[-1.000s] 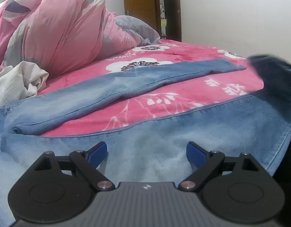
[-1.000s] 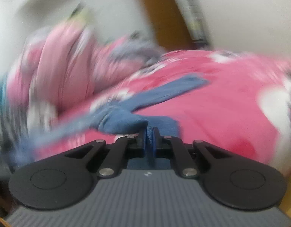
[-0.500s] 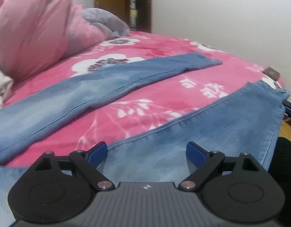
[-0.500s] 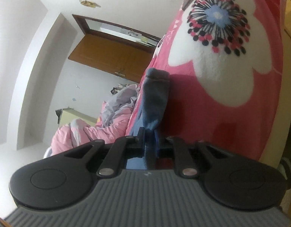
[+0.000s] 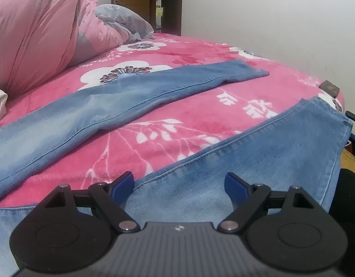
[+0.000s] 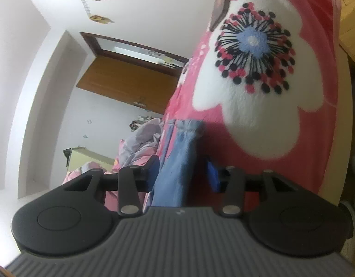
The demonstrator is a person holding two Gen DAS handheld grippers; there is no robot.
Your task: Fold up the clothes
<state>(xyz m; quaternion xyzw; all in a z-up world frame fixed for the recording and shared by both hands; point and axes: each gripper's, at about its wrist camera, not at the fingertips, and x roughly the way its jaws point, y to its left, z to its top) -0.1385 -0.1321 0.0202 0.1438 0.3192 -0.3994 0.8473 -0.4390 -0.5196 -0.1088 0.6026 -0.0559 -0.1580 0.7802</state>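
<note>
Blue jeans (image 5: pixel 258 157) lie spread on a pink flowered bed (image 5: pixel 200 120), with both legs apart. The far leg (image 5: pixel 135 92) runs from the left up to its hem at centre right. My left gripper (image 5: pixel 179 183) hovers open just above the near leg, with nothing between its fingers. In the right wrist view the camera is rolled on its side. There my right gripper (image 6: pixel 182 169) stands open, and the hem end of the near leg (image 6: pixel 177 161) lies loose between its blue pads, released.
A pink quilt (image 5: pixel 36 34) and a grey pillow (image 5: pixel 124 23) are heaped at the bed's far left. A brown door (image 5: pixel 131 2) and a white wall stand behind. A small dark object (image 5: pixel 329 88) rests at the bed's right edge, where the bed drops off.
My right gripper was shut on the jeans hem, carried it out to the bed's right edge, and has now opened. The near leg now lies flat. My left gripper panned right.
</note>
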